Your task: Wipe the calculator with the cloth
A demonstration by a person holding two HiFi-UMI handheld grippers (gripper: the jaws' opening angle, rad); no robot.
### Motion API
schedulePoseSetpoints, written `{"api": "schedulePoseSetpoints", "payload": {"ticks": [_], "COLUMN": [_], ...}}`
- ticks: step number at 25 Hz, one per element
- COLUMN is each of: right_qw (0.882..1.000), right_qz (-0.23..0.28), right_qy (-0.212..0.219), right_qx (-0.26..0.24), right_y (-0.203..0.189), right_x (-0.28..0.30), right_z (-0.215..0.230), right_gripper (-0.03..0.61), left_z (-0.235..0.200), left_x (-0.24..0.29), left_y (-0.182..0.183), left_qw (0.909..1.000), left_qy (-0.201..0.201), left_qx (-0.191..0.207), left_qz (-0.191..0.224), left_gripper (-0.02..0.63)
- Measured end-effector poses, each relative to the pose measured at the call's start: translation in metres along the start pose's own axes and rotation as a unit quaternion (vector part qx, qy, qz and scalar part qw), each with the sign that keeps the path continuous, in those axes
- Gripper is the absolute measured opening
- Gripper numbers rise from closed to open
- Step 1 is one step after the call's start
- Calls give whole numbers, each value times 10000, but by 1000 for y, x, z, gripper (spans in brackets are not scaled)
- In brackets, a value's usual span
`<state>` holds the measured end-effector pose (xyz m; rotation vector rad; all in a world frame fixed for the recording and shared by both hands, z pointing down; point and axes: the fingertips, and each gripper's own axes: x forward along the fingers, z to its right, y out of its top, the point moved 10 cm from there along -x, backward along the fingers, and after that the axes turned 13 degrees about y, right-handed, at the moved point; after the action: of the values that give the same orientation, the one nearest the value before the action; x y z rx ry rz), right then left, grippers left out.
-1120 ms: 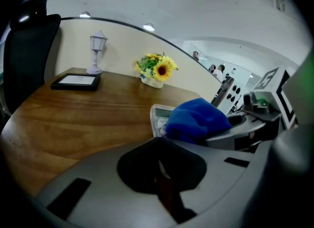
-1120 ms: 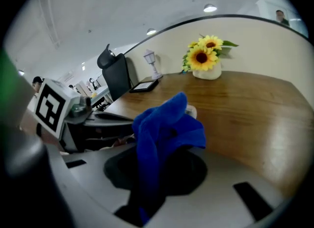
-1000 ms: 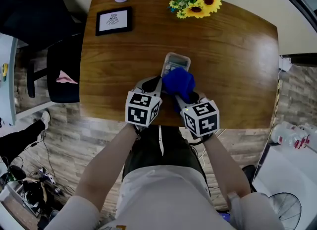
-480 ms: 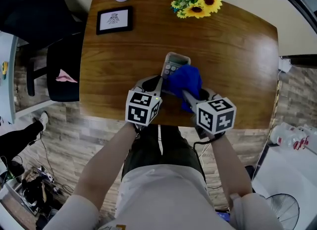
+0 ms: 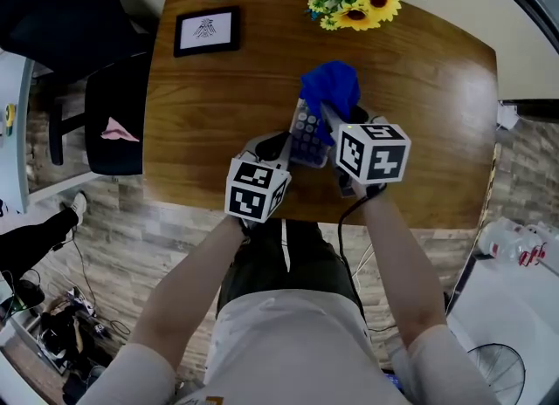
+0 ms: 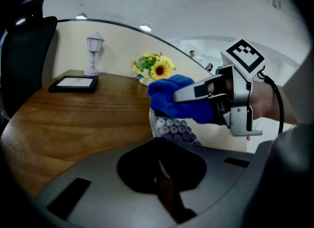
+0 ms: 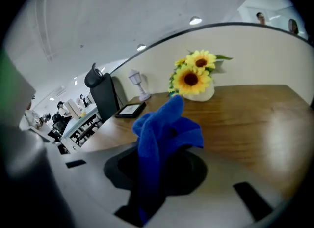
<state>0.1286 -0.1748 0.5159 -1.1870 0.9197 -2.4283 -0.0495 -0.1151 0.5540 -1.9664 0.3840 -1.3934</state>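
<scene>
– Two grippers, both loaded. Left gripper point(image 5: 279, 148) is clamping the near end of the calculator point(image 5: 307, 135), jaws closed down on it. Right gripper point(image 5: 333, 122) is pinching the blue cloth point(image 5: 330, 89), jaws fully closed on a fold, the rest bunching out ahead.
– Where's the calculator lying?
– It's lying on the wooden table point(image 5: 201, 124), toward the front edge, long axis running 6 to 12 in the head view. Cloth is covering the 12 o'clock end; key rows toward 6 are showing bare.
– So which way is the stroke going?
– I'm judging a pull from 12 back toward 6, along the axis, toward the left jaws. Right gripper is sitting at 4 o'clock of the calculator, left at 7, so right is doing the wiping and left the bracing. Can't tell whether the cloth is actually pressing on the case.
– Any text?
– Nothing is reading. Key legends are too small, and no brand is showing. Framed picture point(image 5: 207, 30) at 10 o'clock is showing a dark figure with an illegible caption. Cubes are carrying only square markers.
</scene>
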Motion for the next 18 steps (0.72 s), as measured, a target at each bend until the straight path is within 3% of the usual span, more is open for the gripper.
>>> {"api": "schedulePoseSetpoints", "payload": {"ticks": [3,7,18], "right_qw": [9988,9966,9893], "right_qz": [-454,-682,-1249], "right_qy": [173,254,723], "right_qx": [-67,-384,233], "right_y": [-21,-42,-88], "right_x": [17,13,-24], "right_z": [-16,-44,-69], "right_gripper": [98,100,101], "left_z": [0,-1,-1], "left_x": [-1,-1,-2], "left_y": [0,-1,-1], "left_qw": [10000,10000,9999], "left_qy": [-17,-31,-12], "left_qx": [-7,-11,68], "left_qz": [-2,6,-137], "left_gripper": [3,3,3]}}
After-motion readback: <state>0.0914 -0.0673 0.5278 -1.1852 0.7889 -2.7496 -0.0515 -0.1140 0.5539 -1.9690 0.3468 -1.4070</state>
